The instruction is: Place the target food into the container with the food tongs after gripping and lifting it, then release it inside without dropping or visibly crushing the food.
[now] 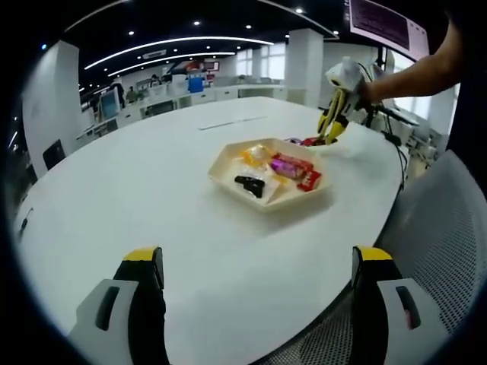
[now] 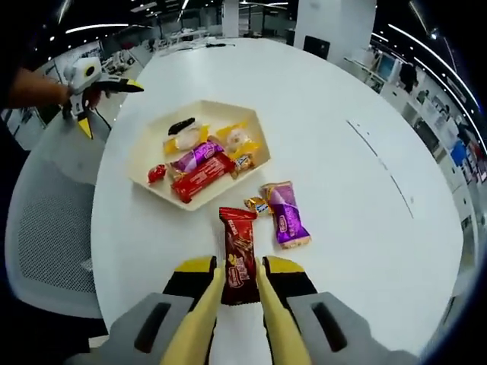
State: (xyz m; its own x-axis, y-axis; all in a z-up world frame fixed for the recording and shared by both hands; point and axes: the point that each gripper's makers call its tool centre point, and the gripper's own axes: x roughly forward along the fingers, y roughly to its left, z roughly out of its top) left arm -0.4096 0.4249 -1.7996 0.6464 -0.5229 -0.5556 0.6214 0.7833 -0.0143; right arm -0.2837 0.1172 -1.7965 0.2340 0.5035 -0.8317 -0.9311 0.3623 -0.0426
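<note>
Right gripper [image 2: 239, 283]: jaws closed on red bar [image 2: 238, 255], long axis running straight ahead; tray [image 2: 144, 164] lies ahead-left. Left gripper [image 1: 257, 268]: jaws wide, empty.

Tray [image 2: 144, 163] on table [image 2: 342, 91]; three wrapped snacks on table beside tray.

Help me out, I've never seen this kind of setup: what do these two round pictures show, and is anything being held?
A person holds a clamp-like tool in each hand, with a camera on each looking along its jaws. In the left gripper view, the left gripper hangs open over a white table, far from a cream tray of wrapped sweets. In the right gripper view, the right gripper has its yellow tongs around a dark red snack bar lying on the table. A purple wrapped sweet lies beside it.
</note>
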